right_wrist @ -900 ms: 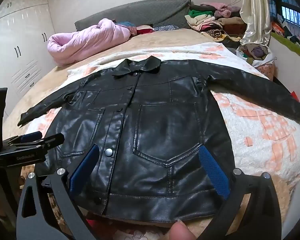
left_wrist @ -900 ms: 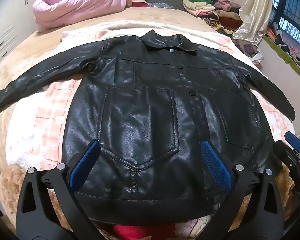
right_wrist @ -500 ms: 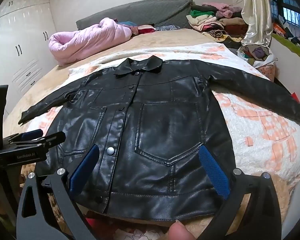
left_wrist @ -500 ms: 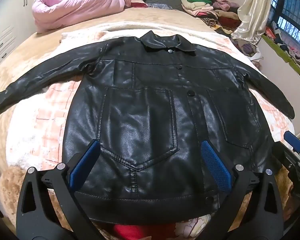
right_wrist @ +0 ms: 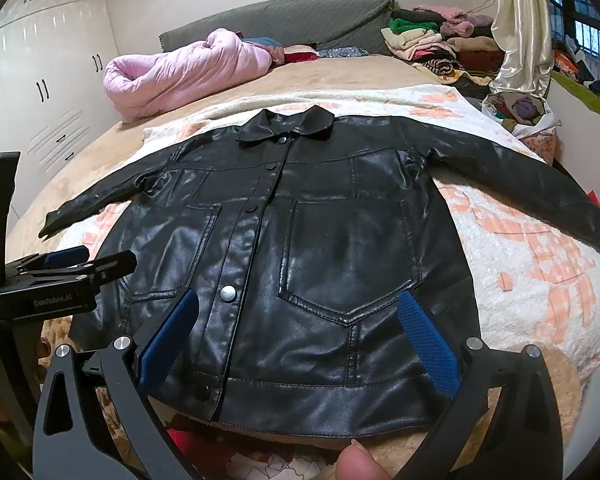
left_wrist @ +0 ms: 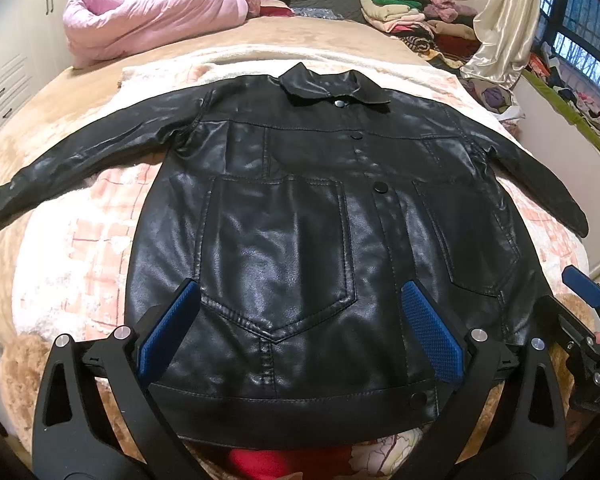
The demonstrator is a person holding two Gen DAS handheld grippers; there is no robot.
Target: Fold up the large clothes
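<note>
A black leather jacket (left_wrist: 292, 216) (right_wrist: 332, 248) lies front up and buttoned on the bed, both sleeves spread out to the sides and the collar at the far end. My left gripper (left_wrist: 300, 320) hovers open over the hem, above the pocket on the jacket's left half. My right gripper (right_wrist: 298, 328) is open too, above the hem on the jacket's right half, with nothing between its blue pads (right_wrist: 426, 338). Each gripper shows at the edge of the other's view: the right gripper (left_wrist: 588, 332) and the left gripper (right_wrist: 60, 276).
The jacket rests on a white and pink blanket (left_wrist: 84, 248) over a tan bed cover (right_wrist: 340, 76). A rolled pink quilt (left_wrist: 148, 16) lies at the far left, a stack of folded clothes (right_wrist: 432, 40) at the far right. White wardrobes (right_wrist: 40, 80) line the left wall. A fingertip (right_wrist: 354, 462) shows at the bottom edge.
Both views have shifted slightly, the right one tipping a little so more of the room's far end shows. The jacket has not moved and both grippers stay open.
</note>
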